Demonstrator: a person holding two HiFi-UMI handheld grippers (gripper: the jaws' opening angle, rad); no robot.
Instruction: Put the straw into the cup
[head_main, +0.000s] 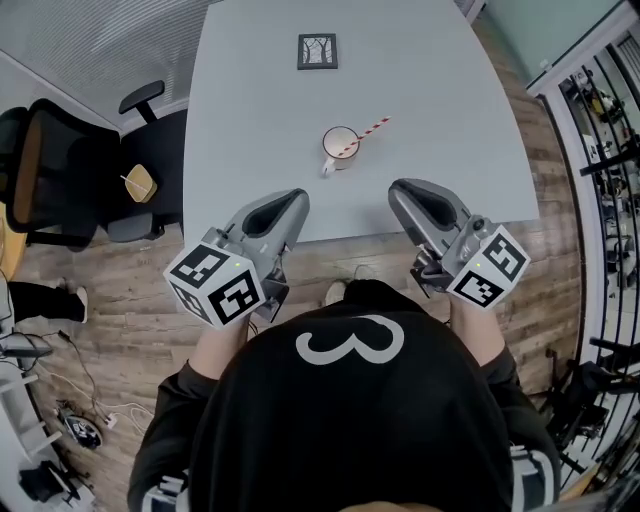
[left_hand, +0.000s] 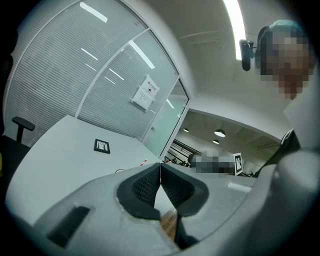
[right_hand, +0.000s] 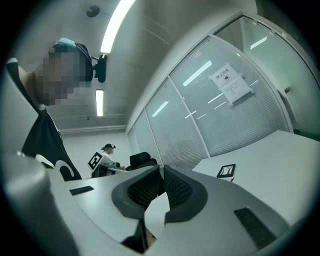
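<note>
As the head view has it, the straw already sits in the cup, its lower end inside and its striped upper end leaning out over the rim, up and to the right. Cup stands on the grey worktop, handle toward the person. Framed card lies well beyond the cup. Left gripper and right gripper hang at the near edge, either side of the cup and clear of it. Neither touches anything. By my reading the task is done.

Left gripper view: fingers closed tip to tip, nothing between them. Card shows on the worktop past them, and a sliver of red-and-white straw just above the left finger's housing.

Right gripper view: fingers closed together too, empty. Card and worktop off to the right; cup itself not made out.

Risks from here:
- Straw is light and rests only on the rim. A knock to the cup or a jolt to the worktop could tip it out.
- Much of the straw overhangs beyond the cup, so its own weight could lever it over.
- Either gripper swinging toward the cup could clip the leaning end.
</note>
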